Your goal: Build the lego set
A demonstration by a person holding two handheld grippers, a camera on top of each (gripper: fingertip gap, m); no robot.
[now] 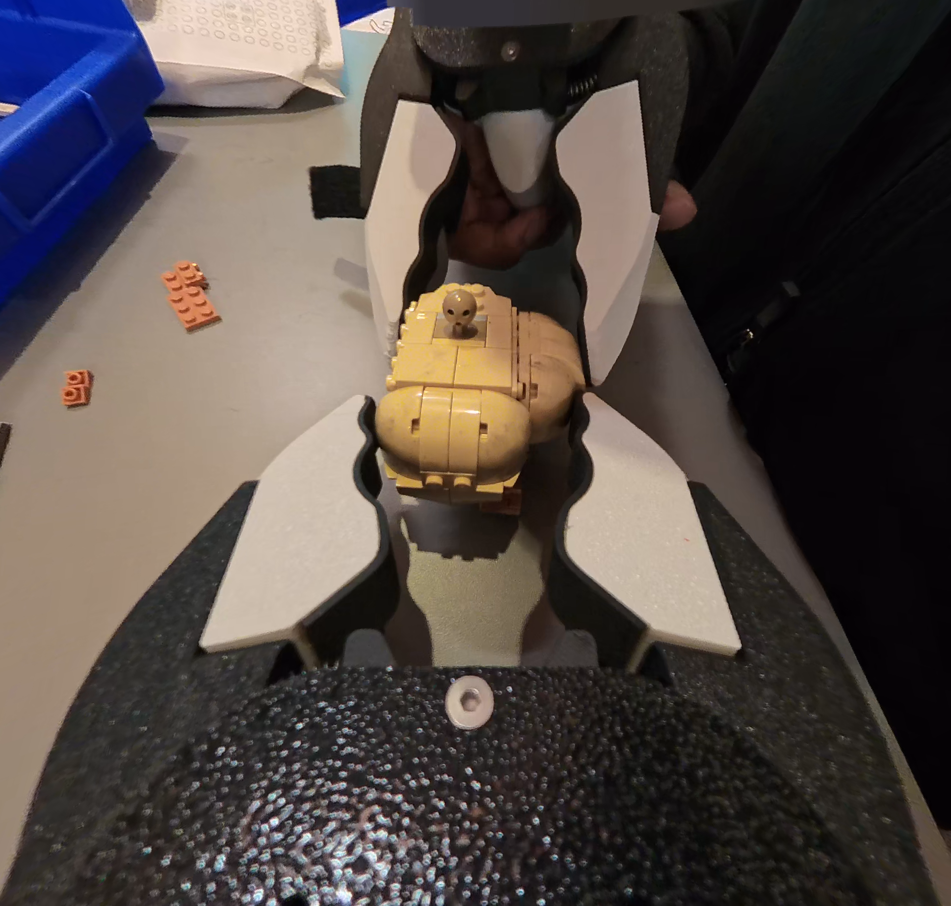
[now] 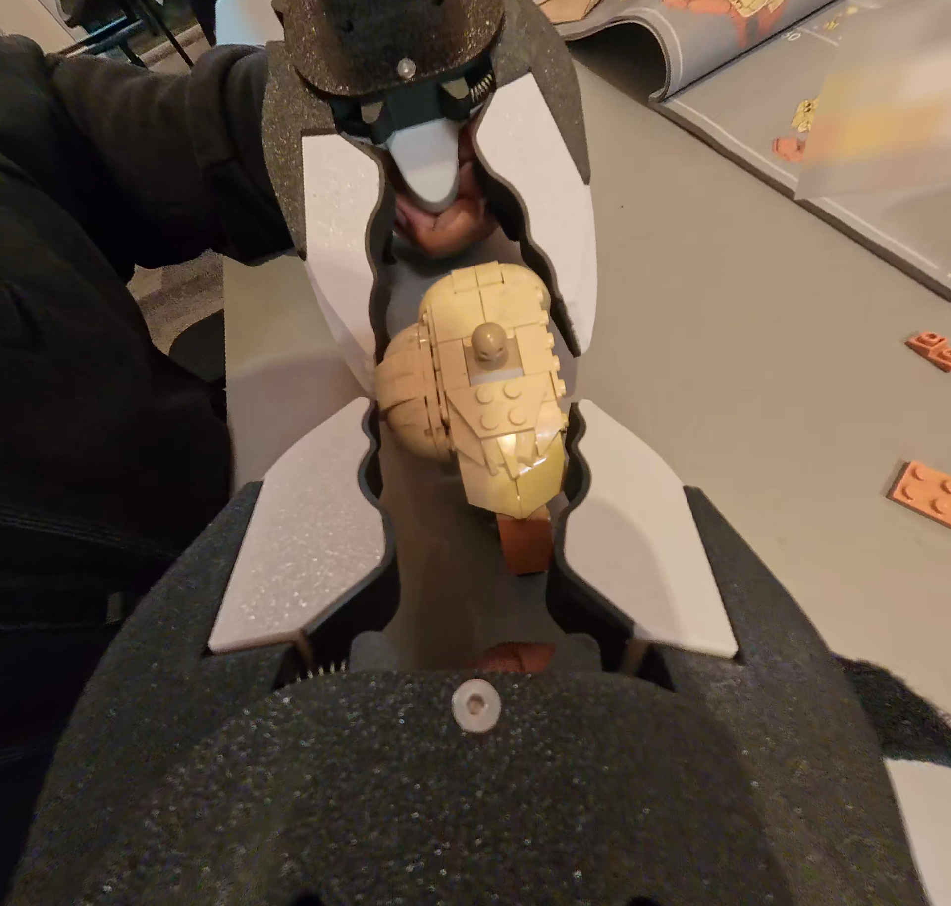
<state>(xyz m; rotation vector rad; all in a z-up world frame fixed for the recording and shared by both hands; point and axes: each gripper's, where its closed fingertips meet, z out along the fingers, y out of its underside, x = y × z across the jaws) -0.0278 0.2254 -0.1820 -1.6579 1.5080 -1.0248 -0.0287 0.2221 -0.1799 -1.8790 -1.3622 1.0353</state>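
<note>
- Two grippers face each other over the tan model (image 1: 458, 397): the left gripper (image 1: 471, 413) has its fingers closed against the model's sides, and the right gripper (image 2: 471, 418) likewise grips it from the opposite end.
- Model sits between both pairs of fingers, above the grey table (image 1: 231, 469).
- Orange plates (image 1: 190, 294) lie apart on the table.
- Blue bin (image 1: 56, 109) and an open booklet (image 2: 746, 58) sit farther out.

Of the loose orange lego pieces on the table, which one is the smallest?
The small orange piece, lying alone nearest the camera in the left wrist view. It shows just two studs, while the orange plates farther back show many.
</note>
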